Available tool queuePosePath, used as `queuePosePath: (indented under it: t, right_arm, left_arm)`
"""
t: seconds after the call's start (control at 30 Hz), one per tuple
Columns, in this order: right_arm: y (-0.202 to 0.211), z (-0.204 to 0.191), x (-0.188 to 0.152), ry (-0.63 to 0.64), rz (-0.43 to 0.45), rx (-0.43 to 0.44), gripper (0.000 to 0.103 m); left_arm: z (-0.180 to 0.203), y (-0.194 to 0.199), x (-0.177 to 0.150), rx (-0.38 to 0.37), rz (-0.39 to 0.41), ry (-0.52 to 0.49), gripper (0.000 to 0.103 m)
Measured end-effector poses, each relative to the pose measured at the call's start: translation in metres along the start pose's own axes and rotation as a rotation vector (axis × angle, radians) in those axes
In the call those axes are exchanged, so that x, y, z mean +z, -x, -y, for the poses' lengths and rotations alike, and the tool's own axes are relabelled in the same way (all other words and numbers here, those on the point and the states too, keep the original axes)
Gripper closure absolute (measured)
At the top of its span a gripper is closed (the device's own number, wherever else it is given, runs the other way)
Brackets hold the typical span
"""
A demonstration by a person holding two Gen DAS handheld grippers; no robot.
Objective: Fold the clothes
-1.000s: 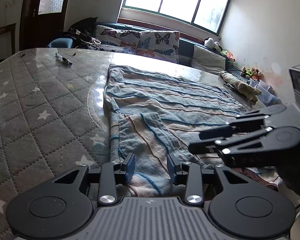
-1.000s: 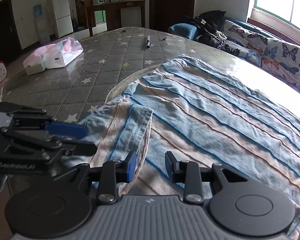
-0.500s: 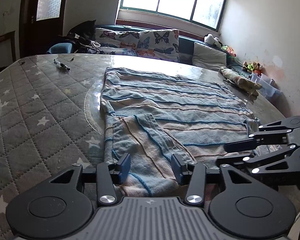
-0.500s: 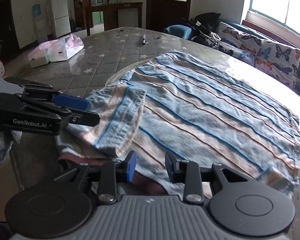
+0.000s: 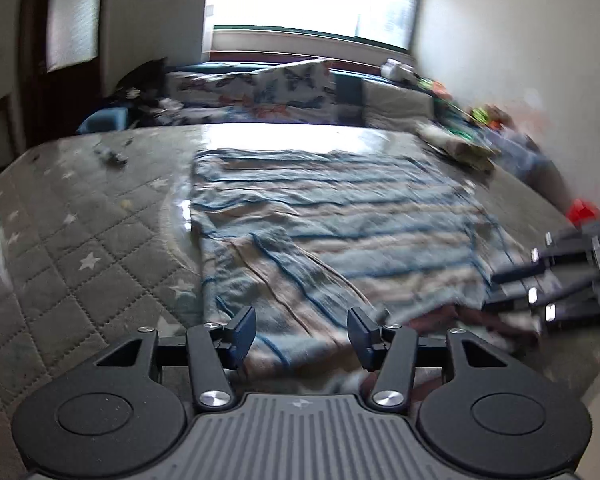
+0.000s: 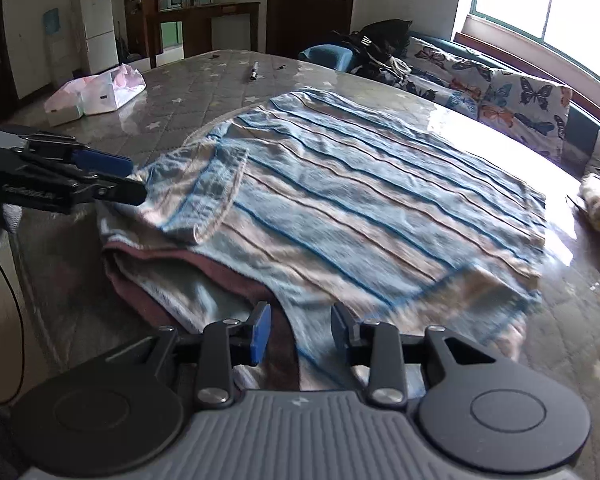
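Now, from my seat, the left hand-held gripper [image 5: 302, 330] hangs over the near left corner of the striped blue garment [image 6: 380, 196], which lies spread flat on the quilted star-patterned bed [image 6: 172, 92]. Its jaws have just been opening and stand well apart; cloth lies below them and the pads press on nothing. A turned-back flap [image 6: 204, 196] sits at that corner. Further right, my right hand-held gripper [image 6: 300, 330] hovers at the garment's near edge, where a reddish-brown hem [image 6: 204, 264] shows. Its jaws are partly parted with cloth beneath, and I see no pinch. Far left on the bed rest a pink-white bag [image 6: 100, 92] and a marker [image 6: 254, 71]
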State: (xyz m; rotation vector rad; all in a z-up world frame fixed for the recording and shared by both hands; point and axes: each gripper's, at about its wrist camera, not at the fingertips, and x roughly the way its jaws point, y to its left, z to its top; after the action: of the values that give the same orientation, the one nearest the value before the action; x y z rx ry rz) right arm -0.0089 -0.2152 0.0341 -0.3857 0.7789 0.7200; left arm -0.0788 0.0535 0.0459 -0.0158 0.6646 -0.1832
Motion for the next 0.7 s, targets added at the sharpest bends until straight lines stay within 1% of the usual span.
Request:
queuePosePath:
  t: [0.17, 0.27, 0.37, 0.47, 0.53, 0.57, 0.63, 0.7]
  right_arm:
    - [0.025, 0.008, -0.017, 0.021, -0.009, -0.045, 0.067]
    - [0.032, 0.013, -0.026, 0.032, -0.033, -0.069, 0.067]
    - [0.034, 0.012, -0.037, 0.073, -0.066, -0.108, 0.067]
    - [0.037, 0.01, -0.045, 0.106, -0.09, -0.112, 0.066]
    - [0.038, 0.008, -0.049, 0.129, -0.099, -0.11, 0.061]
    - [0.037, 0.005, -0.05, 0.147, -0.102, -0.113, 0.06]
    - [0.036, 0.001, -0.052, 0.176, -0.106, -0.119, 0.06]
    - [0.035, -0.005, -0.054, 0.216, -0.094, -0.129, 0.059]
  left_arm:
    - [0.013, 0.019, -0.017, -0.015, 0.002, -0.232, 0.049]
    - [0.018, 0.018, -0.028, -0.01, -0.017, -0.353, 0.049]
    - [0.024, 0.013, -0.039, -0.015, -0.024, -0.458, 0.049]
    - [0.034, 0.009, -0.045, -0.016, -0.002, -0.538, 0.049]
    - [0.04, 0.007, -0.049, -0.017, 0.013, -0.586, 0.049]
    - [0.04, 0.006, -0.048, -0.019, 0.019, -0.585, 0.05]
    - [0.041, 0.004, -0.046, -0.025, 0.033, -0.584, 0.056]
    - [0.042, 0.002, -0.047, -0.034, 0.048, -0.589, 0.07]
